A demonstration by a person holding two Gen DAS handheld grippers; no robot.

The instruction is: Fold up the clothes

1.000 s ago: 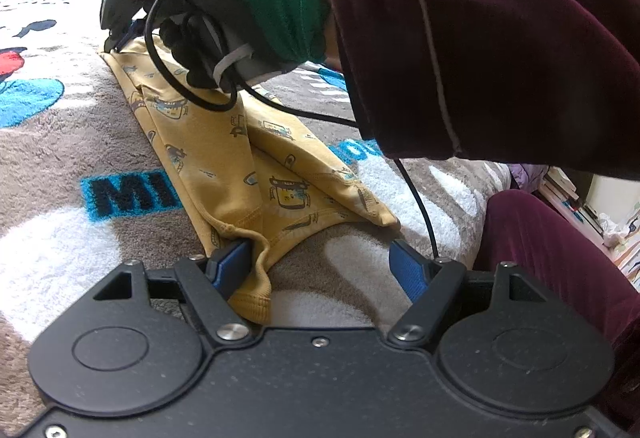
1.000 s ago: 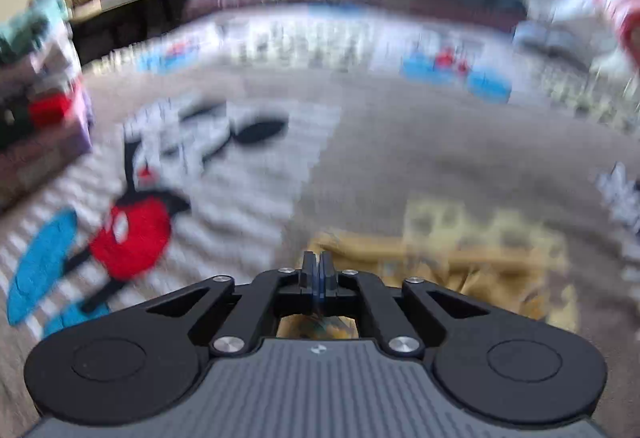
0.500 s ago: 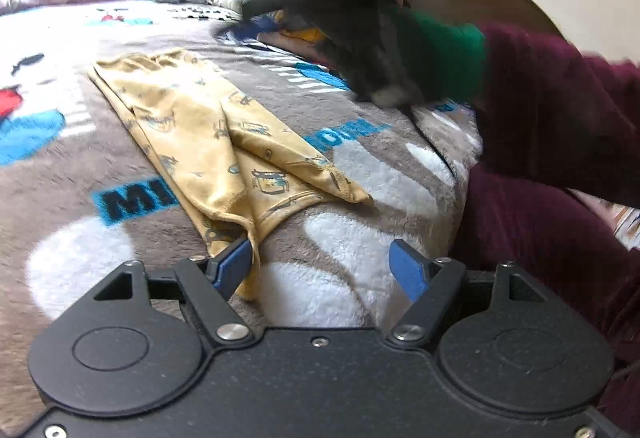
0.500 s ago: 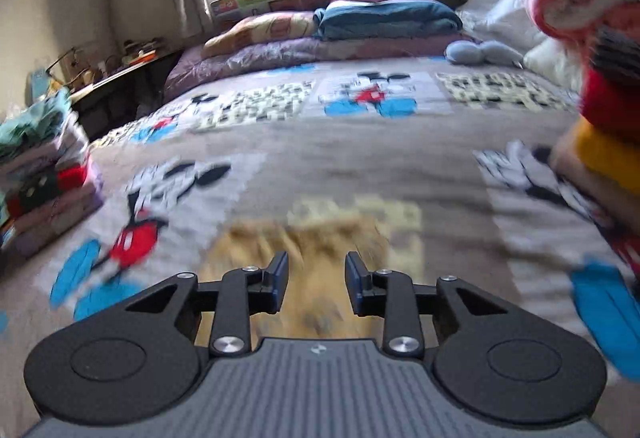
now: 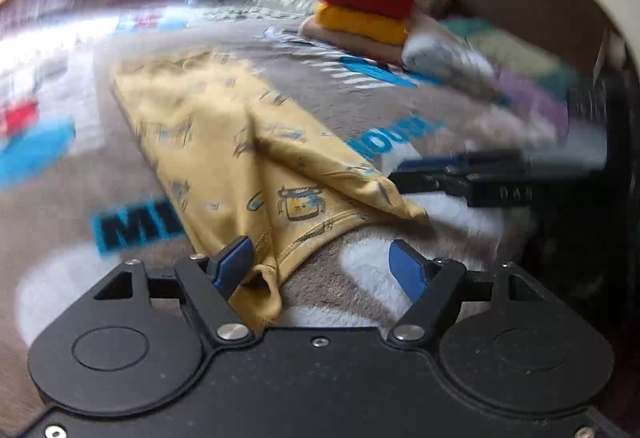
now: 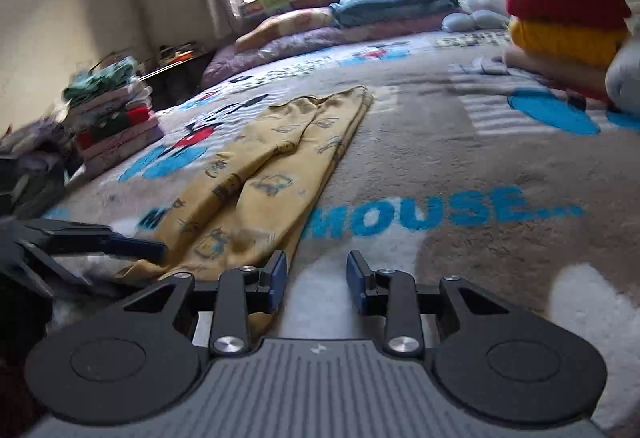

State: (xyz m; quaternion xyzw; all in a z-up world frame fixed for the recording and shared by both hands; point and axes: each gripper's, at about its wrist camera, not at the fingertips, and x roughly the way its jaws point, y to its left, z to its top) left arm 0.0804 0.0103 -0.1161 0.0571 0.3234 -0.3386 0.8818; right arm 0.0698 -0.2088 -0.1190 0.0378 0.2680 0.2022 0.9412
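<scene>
a long yellow cotton garment with small cartoon prints (image 6: 276, 166) lies flat and lengthwise on the grey plush cartoon-mouse blanket (image 6: 472, 158), its near hem close to the blanket's near edge and its far end pointing towards the pillows by the window. the left gripper (image 5: 320, 262) has its blue-padded fingers spread apart over the hem's left corner, which bunches against the left pad, while the right gripper (image 6: 316, 278) also stands apart and empty at the hem's right corner. a stack of folded red, yellow and pink clothes (image 6: 564, 22) sits near the blanket's far right edge, well apart from the garment.
</scene>
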